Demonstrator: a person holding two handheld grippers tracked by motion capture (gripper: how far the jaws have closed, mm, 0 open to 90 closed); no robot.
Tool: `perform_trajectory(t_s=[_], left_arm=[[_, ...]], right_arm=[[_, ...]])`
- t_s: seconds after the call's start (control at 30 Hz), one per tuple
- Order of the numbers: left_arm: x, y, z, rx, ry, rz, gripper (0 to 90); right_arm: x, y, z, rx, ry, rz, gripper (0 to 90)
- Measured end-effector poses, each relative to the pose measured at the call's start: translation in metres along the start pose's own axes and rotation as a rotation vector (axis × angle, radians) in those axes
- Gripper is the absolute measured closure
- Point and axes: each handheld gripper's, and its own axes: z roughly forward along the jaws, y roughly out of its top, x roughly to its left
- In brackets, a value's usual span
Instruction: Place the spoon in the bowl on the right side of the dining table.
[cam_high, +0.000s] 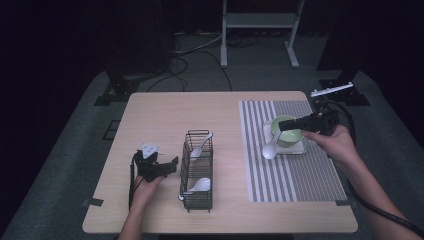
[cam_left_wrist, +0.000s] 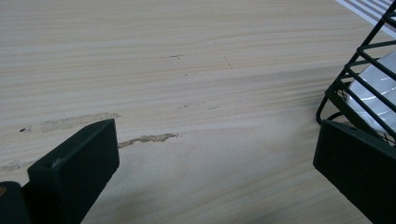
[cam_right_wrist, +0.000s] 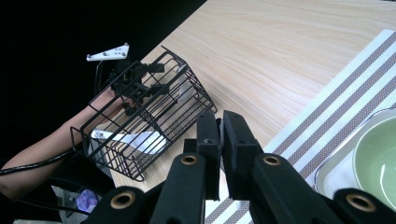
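A: Start from the wire basket (cam_high: 198, 170). What lies around it?

B: In the high view the left gripper (cam_high: 172, 162) sits just left of the basket, level with its middle. The right gripper (cam_high: 281, 125) is well to the basket's right, over the green bowl (cam_high: 288, 131) on the white tray (cam_high: 300, 148), which rests on the striped placemat (cam_high: 292, 175).

A: Are the jaws open?

B: The left gripper view shows its two jaws standing wide apart with only bare table (cam_left_wrist: 187, 70) between them and a corner of the basket (cam_left_wrist: 359, 79) just by the right jaw. The right gripper view shows its jaws pressed together, nothing between them.

A: The high view can't tell you that?

B: No, too small there. But it gives the count: three white spoons. Two lie inside the basket, one at the far end (cam_high: 201, 146) and one at the near end (cam_high: 197, 187). The third spoon (cam_high: 271, 147) is to the basket's right, leaning on the tray beside the bowl, near the right gripper's tip.

A: And one bowl, one tray, one basket?

B: Yes, one of each.
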Motion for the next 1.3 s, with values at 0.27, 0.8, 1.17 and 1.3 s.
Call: perform_trajectory(t_s=[0.27, 0.8, 1.17, 1.3], left_arm=[[0.000, 0.000, 0.000, -0.001, 0.000, -0.004, 0.0], [0.000, 0.000, 0.000, 0.000, 0.001, -0.007, 0.0], [0.000, 0.000, 0.000, 0.000, 0.001, -0.005, 0.0], [0.000, 0.000, 0.000, 0.000, 0.001, -0.006, 0.0]], right_arm=[[-0.004, 0.002, -0.002, -0.004, -0.014, 0.008, 85.6], [-0.012, 0.008, -0.008, -0.021, -0.039, 0.024, 85.6], [-0.019, 0.011, -0.013, -0.032, -0.065, 0.042, 85.6], [-0.023, 0.012, -0.014, -0.035, -0.077, 0.051, 85.6]])
